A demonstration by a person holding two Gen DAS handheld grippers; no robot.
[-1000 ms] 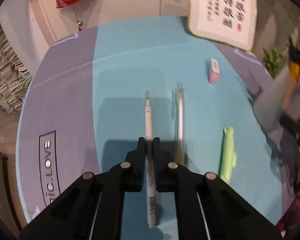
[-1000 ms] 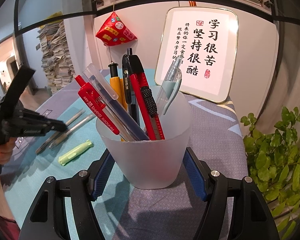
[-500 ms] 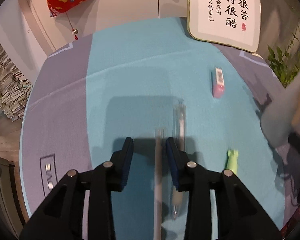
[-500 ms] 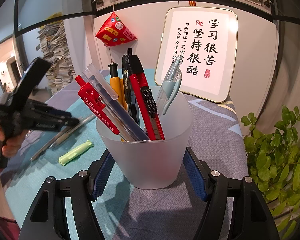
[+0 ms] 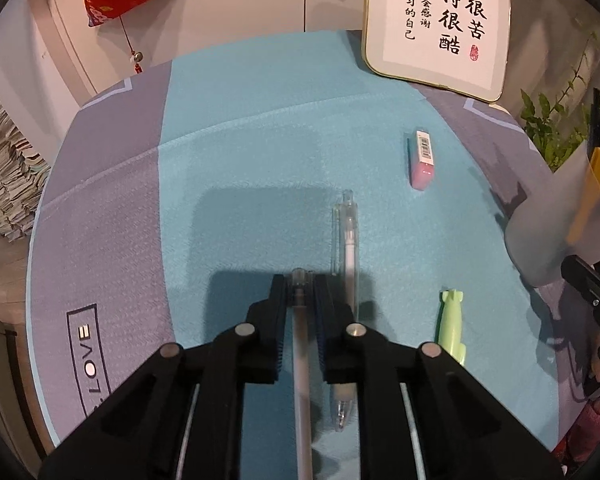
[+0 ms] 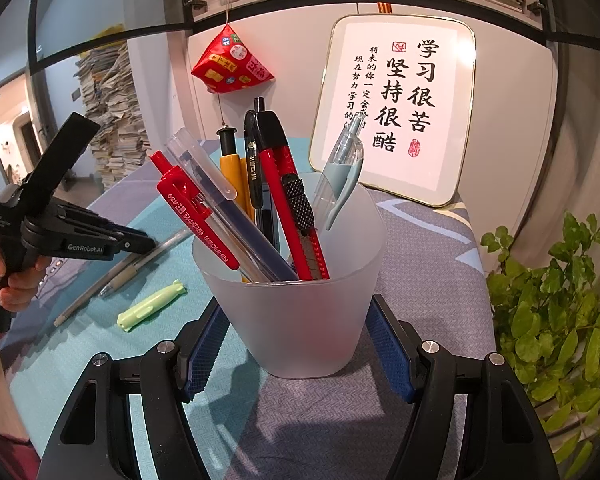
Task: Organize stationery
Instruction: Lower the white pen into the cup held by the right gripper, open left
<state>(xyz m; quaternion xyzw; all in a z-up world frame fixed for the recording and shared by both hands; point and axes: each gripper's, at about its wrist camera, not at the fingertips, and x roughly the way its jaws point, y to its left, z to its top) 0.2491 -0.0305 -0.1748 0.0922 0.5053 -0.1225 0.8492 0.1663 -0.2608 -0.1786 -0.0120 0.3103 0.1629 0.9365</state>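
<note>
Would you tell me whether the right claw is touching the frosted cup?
Touching: the right wrist view shows the right claw pressing both blue pads against the frosted cup.

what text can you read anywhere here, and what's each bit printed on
"学习很苦 坚持很酷": gold-rimmed calligraphy plaque; its smaller columns too small to trust.
"LOVE": grey and teal table mat.
"GenRobot.AI": black left gripper.
"AIHAO": red pen in the frosted cup.
Pink eraser barcode: unreadable.
</note>
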